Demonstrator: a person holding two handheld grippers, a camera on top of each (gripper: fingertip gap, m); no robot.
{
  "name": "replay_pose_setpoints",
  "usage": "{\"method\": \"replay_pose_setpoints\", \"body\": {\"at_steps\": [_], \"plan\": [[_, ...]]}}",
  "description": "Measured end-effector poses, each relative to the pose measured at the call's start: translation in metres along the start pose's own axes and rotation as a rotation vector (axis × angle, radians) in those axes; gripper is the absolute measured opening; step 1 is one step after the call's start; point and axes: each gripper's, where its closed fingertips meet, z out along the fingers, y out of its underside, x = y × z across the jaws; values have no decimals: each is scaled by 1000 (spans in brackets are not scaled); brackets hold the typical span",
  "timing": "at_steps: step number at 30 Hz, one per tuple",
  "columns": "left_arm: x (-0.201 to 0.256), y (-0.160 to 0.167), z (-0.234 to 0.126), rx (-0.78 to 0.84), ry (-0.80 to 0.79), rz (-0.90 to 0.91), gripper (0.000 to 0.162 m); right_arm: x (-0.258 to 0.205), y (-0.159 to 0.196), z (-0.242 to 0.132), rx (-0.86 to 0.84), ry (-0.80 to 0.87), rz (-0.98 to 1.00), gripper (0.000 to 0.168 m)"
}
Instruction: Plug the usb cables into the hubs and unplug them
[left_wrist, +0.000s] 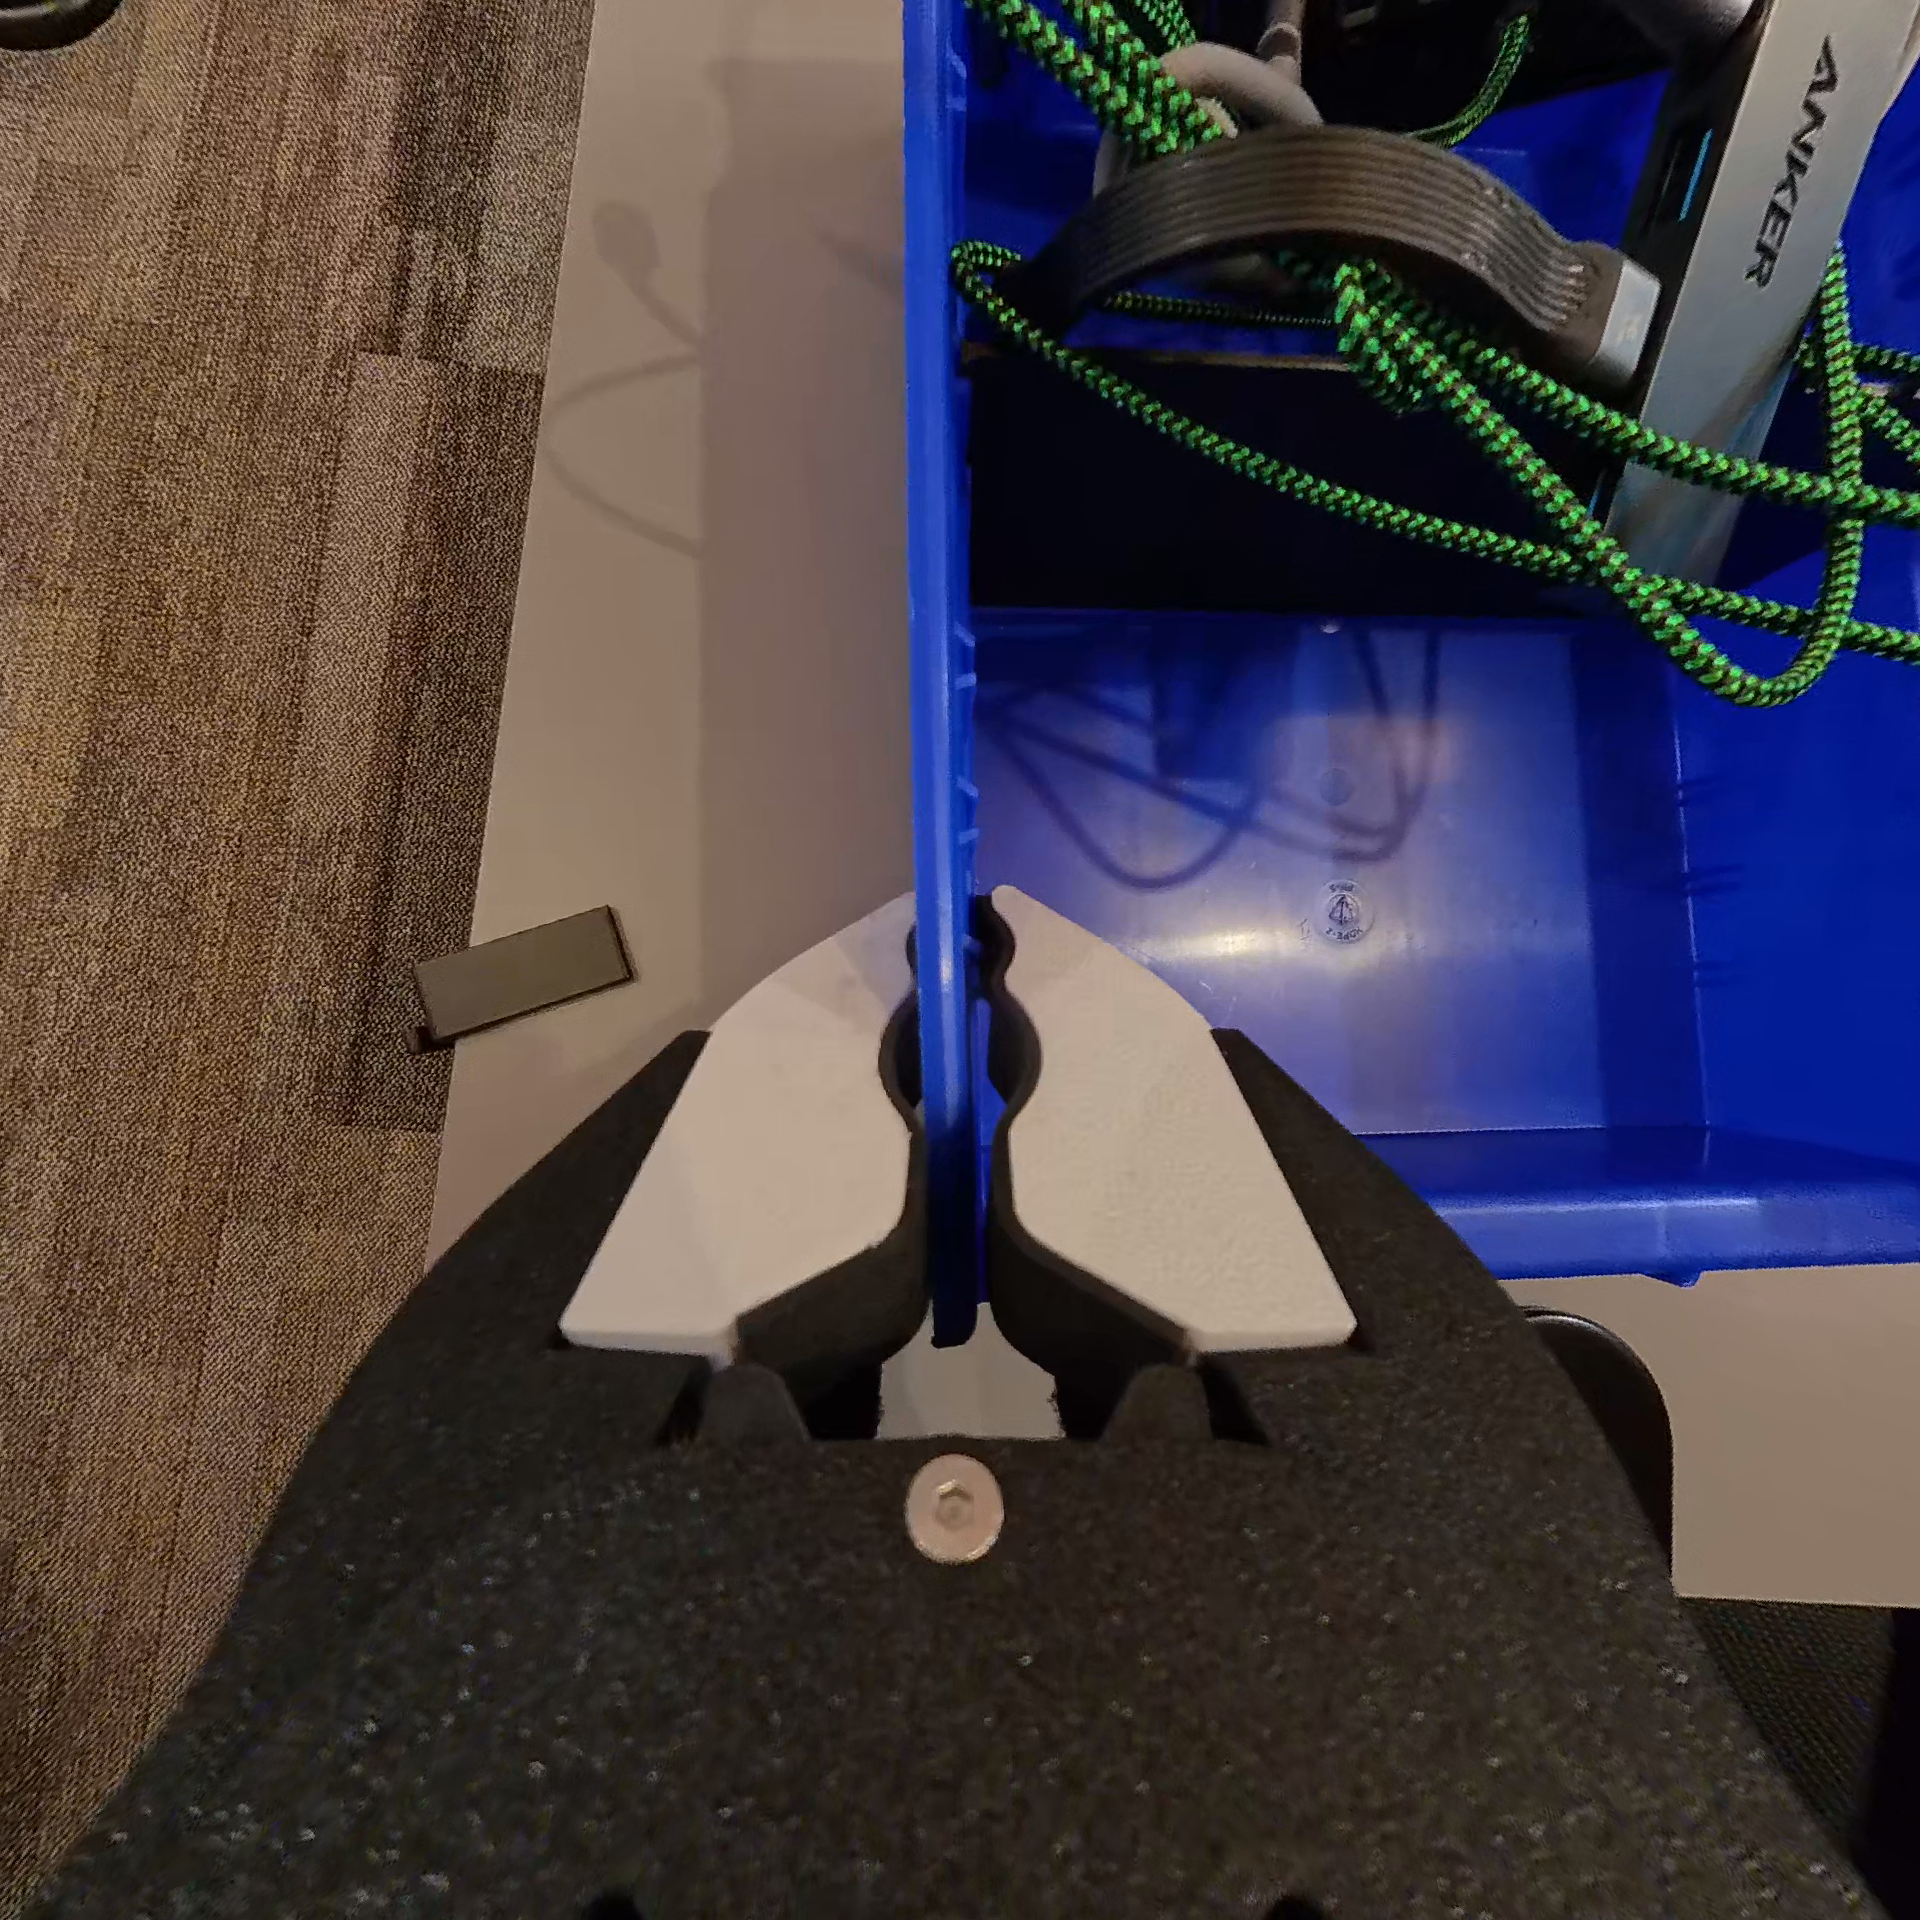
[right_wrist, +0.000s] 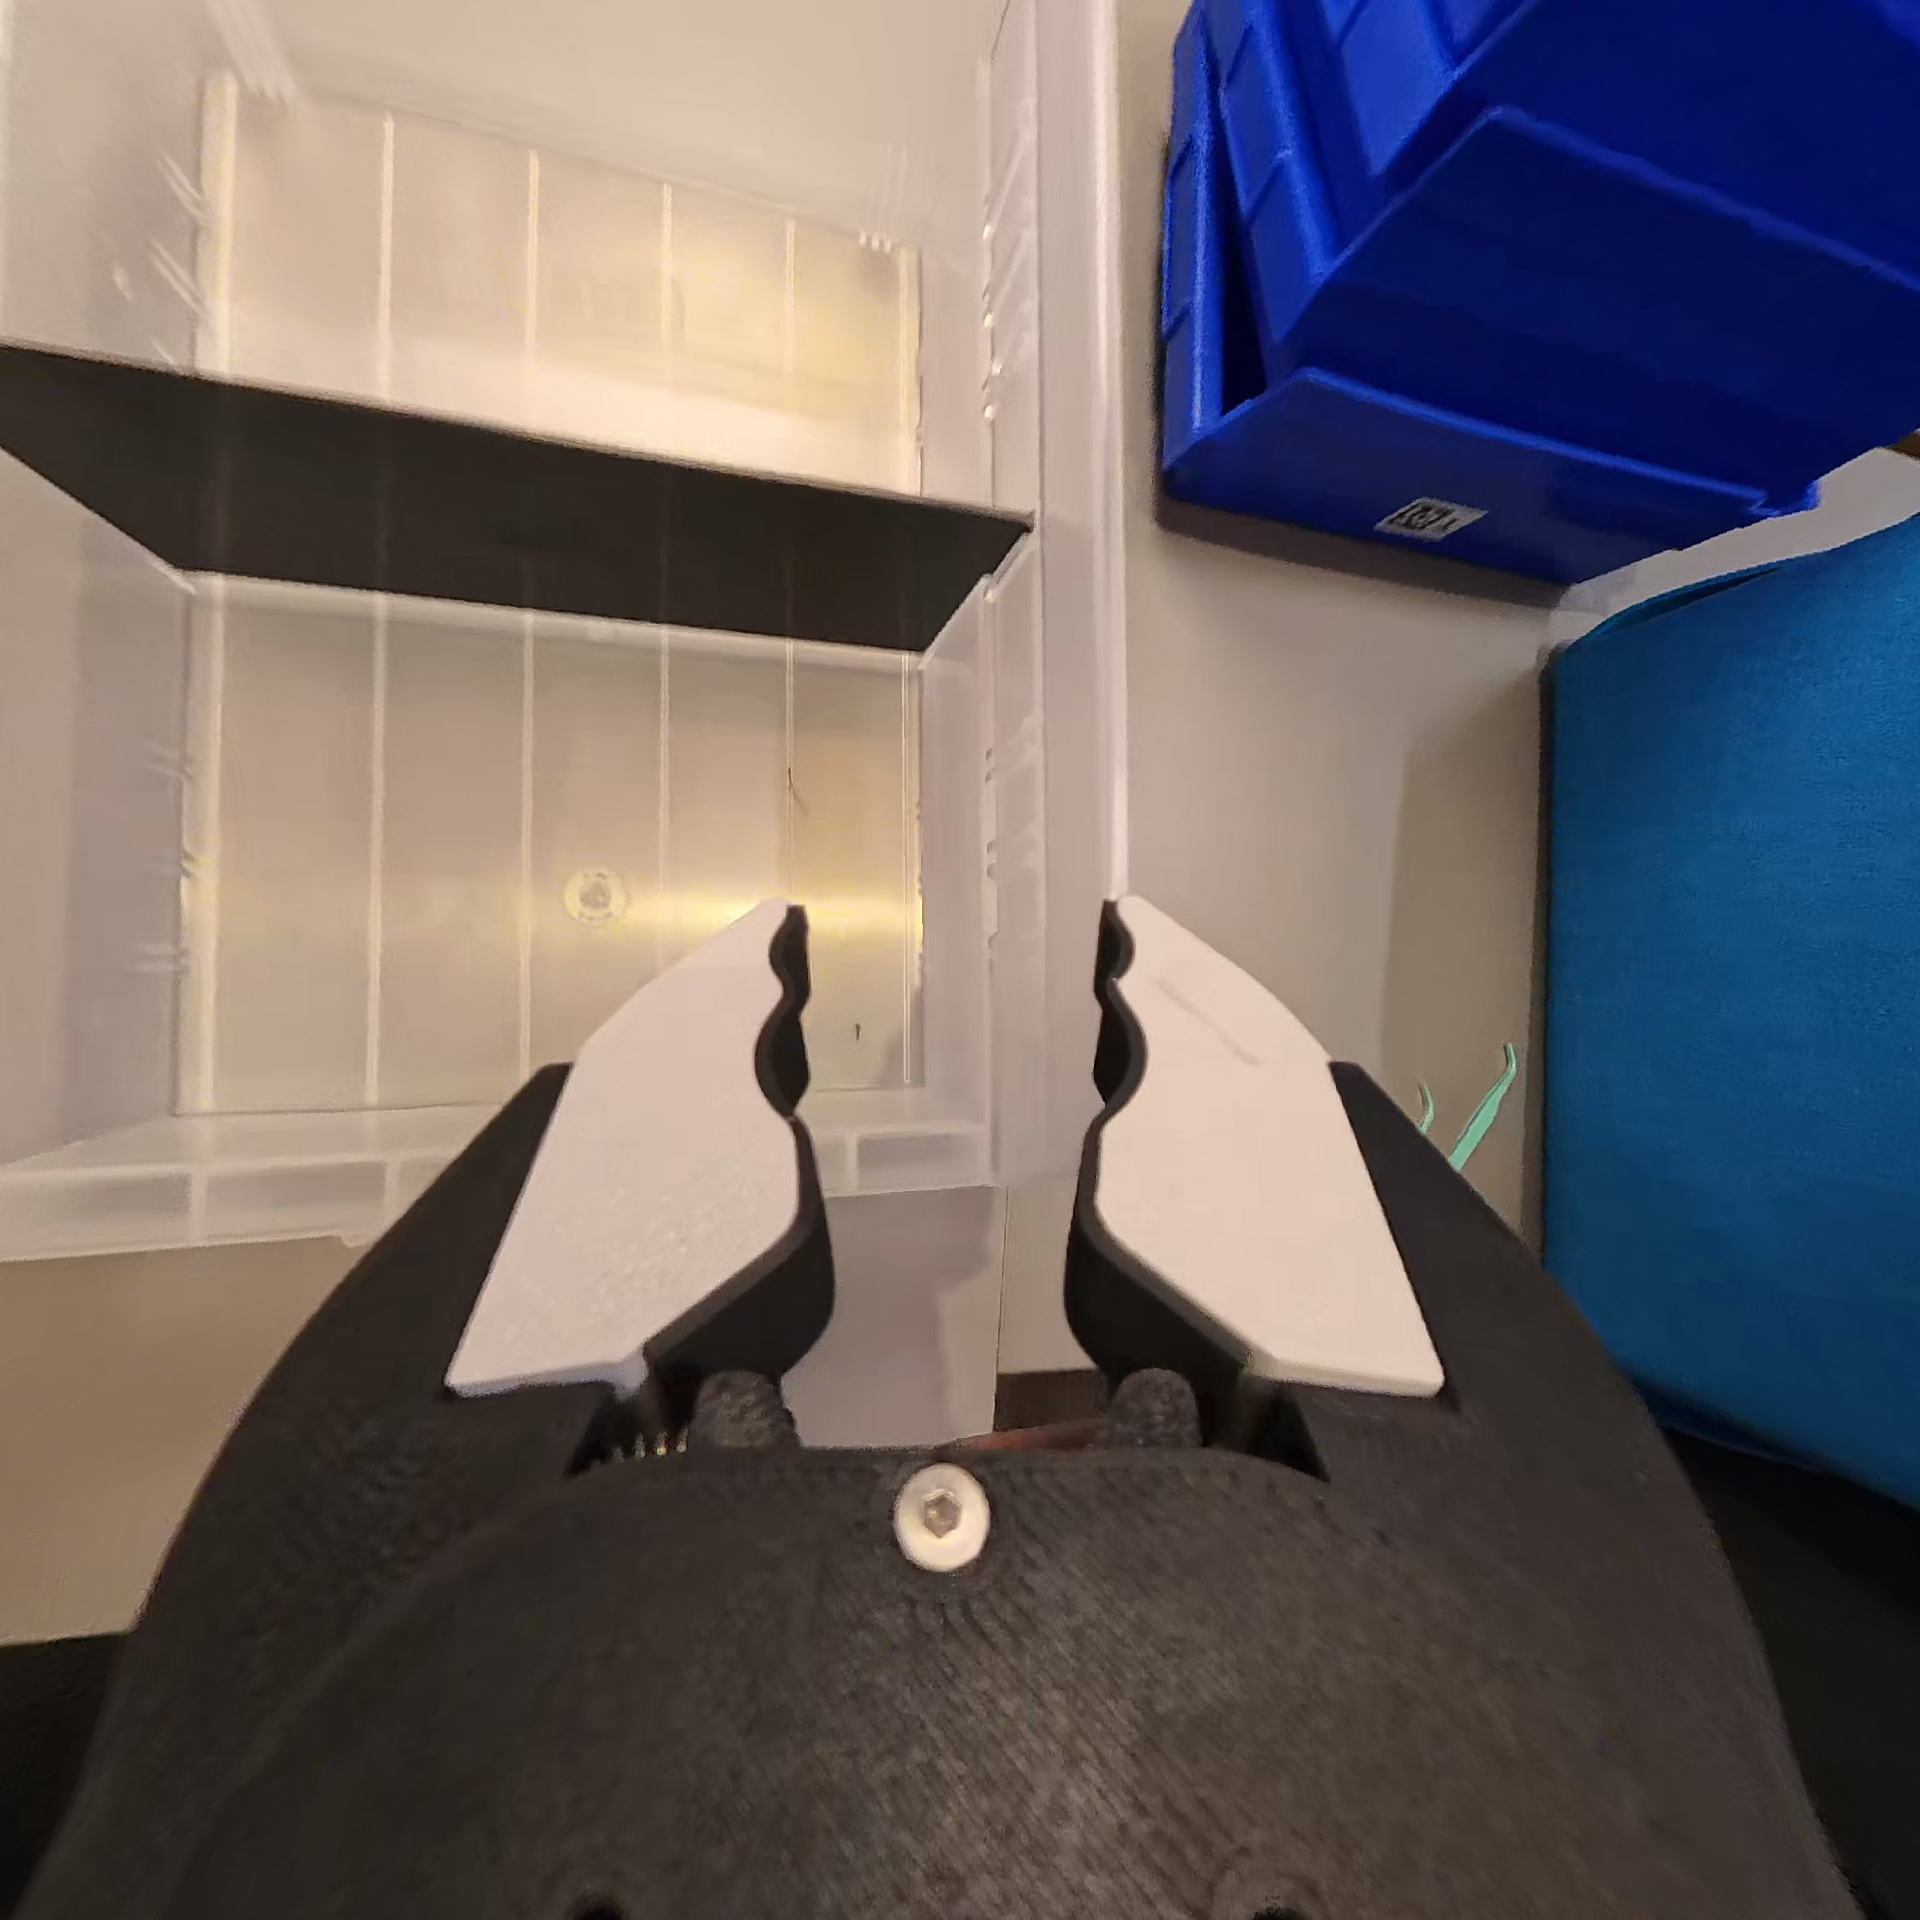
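Left gripper (left_wrist: 951, 914) fingers clamp the blue bin's (left_wrist: 1558, 935) wall; green braided cables (left_wrist: 1455, 488) and silver hub (left_wrist: 1756, 291) lie deeper inside. Right gripper (right_wrist: 951, 914) gapes empty.

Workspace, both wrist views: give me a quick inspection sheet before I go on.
Surface: pale tabletop, bare beside the bin.
Job's things: silver hub leaning inside the blue bin, a grey plug against its side.
Clutter: small black block at the table edge; clear bin with a black divider; stacked blue bins.
Grippers: left gripper shut on the blue bin's wall; right gripper open, holding nothing.
Cables: green braided cable and flat black cable tangled in the blue bin.
Surroundings: brown carpet; teal cushion.
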Motion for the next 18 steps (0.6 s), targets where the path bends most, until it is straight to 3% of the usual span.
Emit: {"method": "replay_pose_setpoints", "body": {"at_steps": [3,5,9,18], "plan": [[0,0,0,-3,1,8,5,11,-6,-8,53,-2,47,51],[-1,0,0,-2,2,7,4,18,7,2,-21,-16,51,47],[-3,-2,1,2,8,-4,4,22,27,30,-121,-69,61,15],[-10,-5,3,21,-13,-52,5,10,2,42,-30,-114,173,9]]}}
